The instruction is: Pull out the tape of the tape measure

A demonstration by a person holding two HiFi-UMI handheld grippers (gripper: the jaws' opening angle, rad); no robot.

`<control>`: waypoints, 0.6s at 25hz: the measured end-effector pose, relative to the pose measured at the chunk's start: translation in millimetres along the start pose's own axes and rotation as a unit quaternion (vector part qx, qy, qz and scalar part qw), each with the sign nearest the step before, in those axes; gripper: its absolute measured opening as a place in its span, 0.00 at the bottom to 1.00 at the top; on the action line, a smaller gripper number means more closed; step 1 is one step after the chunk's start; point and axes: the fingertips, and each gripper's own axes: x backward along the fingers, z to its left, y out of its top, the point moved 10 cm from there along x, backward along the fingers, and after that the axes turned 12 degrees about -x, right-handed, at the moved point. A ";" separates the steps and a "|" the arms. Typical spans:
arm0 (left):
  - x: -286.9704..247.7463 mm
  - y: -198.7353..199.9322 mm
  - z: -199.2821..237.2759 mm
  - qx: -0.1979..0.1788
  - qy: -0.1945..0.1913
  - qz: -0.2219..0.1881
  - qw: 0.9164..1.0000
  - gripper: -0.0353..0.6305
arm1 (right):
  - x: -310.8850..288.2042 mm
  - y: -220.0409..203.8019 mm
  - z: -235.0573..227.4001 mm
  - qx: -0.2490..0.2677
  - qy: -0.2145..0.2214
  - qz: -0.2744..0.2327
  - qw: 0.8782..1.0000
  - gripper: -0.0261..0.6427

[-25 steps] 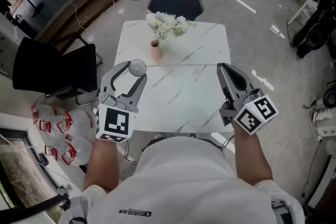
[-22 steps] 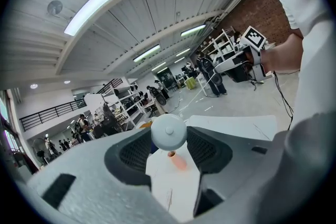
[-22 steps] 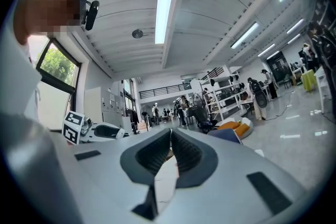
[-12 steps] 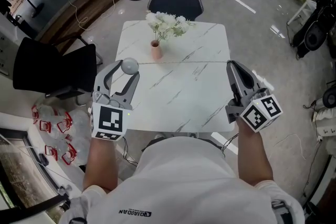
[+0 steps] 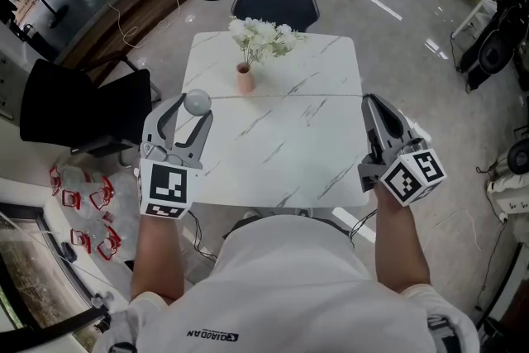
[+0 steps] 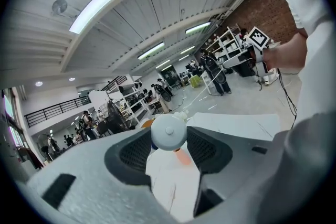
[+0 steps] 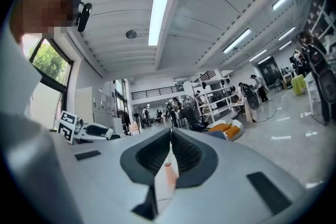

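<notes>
Seen from above, a person stands at a white marble bench [image 5: 273, 153], a claw in each hand, both held just above its near half.

At the left, the left claw [image 5: 192, 110] is clenched around the tape measure [image 6: 168, 132], a small round pale grey case that sits between the two pads near their tips. From the case a thin pale tape [image 5: 285, 96] runs level across the bench towards the right, passing just in front of a pink vase [image 5: 245, 78] of white flowers.

At the right, the right claw [image 5: 369, 101] is pinched together on the far end of the tape, its jaws almost touching, with only the thin strip between them.

The pull looks partly done. To do it well, the left hand should probably hold the case steady while the right draws straight outward along the tape's own line, level and even. The strip is thin, so it could slip from the pinch or twist, and it should stay clear of the vase.
</notes>
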 end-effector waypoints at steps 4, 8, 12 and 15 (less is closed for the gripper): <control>1.3 -3.0 -0.3 0.000 -0.001 0.005 1.000 0.39 | 1.1 -2.0 0.5 0.011 0.003 0.005 1.000 0.06; -0.1 -1.6 -3.1 0.002 -0.005 0.004 1.000 0.39 | 0.3 -1.4 0.8 0.005 0.004 0.008 1.000 0.06; -1.4 -2.2 -4.7 0.003 -0.008 0.006 1.000 0.39 | -0.2 -3.0 1.1 -0.001 0.010 0.013 1.000 0.06; -3.0 -6.0 -10.1 0.010 -0.016 0.009 1.000 0.39 | 0.4 -6.2 1.4 -0.006 0.012 0.017 1.000 0.06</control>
